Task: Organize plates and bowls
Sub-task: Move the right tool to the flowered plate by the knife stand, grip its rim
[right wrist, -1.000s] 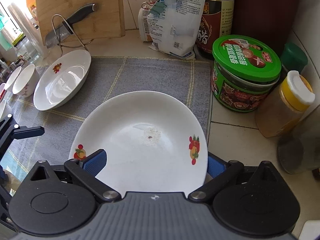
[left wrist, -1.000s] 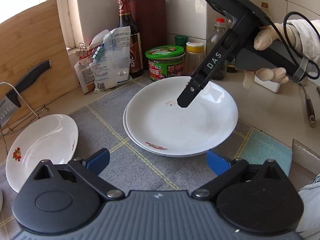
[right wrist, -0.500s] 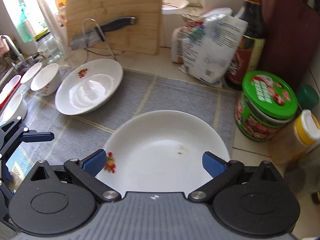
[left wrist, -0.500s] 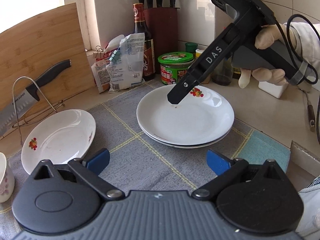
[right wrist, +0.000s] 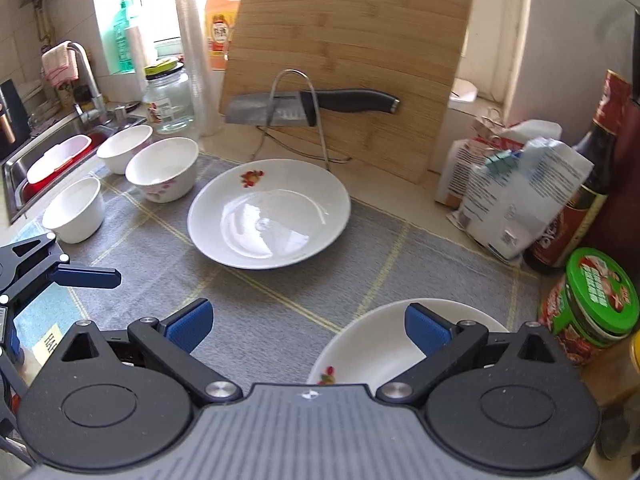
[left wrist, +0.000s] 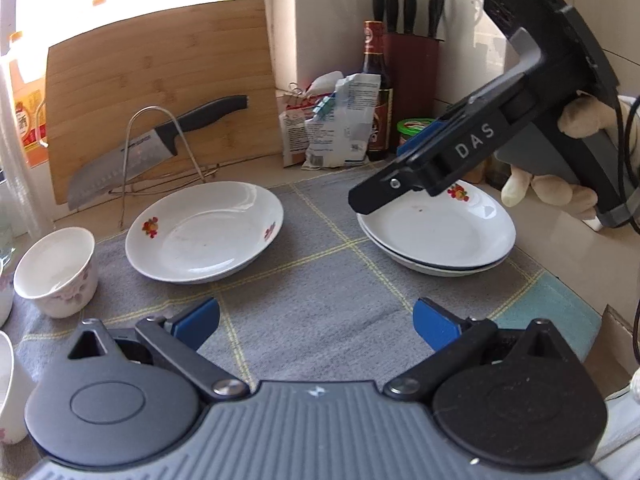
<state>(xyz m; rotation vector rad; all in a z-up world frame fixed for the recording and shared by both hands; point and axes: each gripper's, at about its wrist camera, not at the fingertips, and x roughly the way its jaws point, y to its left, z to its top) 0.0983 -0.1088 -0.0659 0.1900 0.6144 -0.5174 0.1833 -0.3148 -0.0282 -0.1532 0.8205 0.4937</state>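
A: What surface is seen, and what is set around it?

B: A kitchen counter is seen, covered by a grey checked mat point(left wrist: 320, 280). In the right wrist view, far left of the right gripper point(right wrist: 306, 326), a sink point(right wrist: 44, 160) is found, then three white bowls point(right wrist: 162, 168) grouped on the mat's left end. Ahead, a bamboo cutting board point(right wrist: 352, 40) is leaned against the wall, with a knife point(right wrist: 312, 106) laid across a wire rack point(right wrist: 296, 120) in front of it. To the right, paper bags point(right wrist: 516, 196), a dark sauce bottle point(right wrist: 576, 200) and a green-lidded jar point(right wrist: 596, 304) are crowded along the mat's edge.

A: Where are the plates?

B: A single plate point(right wrist: 268, 212) is set ahead of the right gripper, flat on the mat, its fruit motif turned toward the rack. Being round, no long axis is shown. A stack of plates point(left wrist: 436, 232) lies to the forward right of the left gripper point(left wrist: 316, 322); in the right wrist view it is partly hidden under the right gripper's own body. Bare mat is left between the single plate and the stack.

A: How are the grippers held?

B: Both are spread wide, blue pads well apart, with nothing gripped. The right gripper's fingers are seen, in the left wrist view, above the stack's left rim, angled down toward the left. A gloved hand point(left wrist: 560, 160) is wrapped around its handle.
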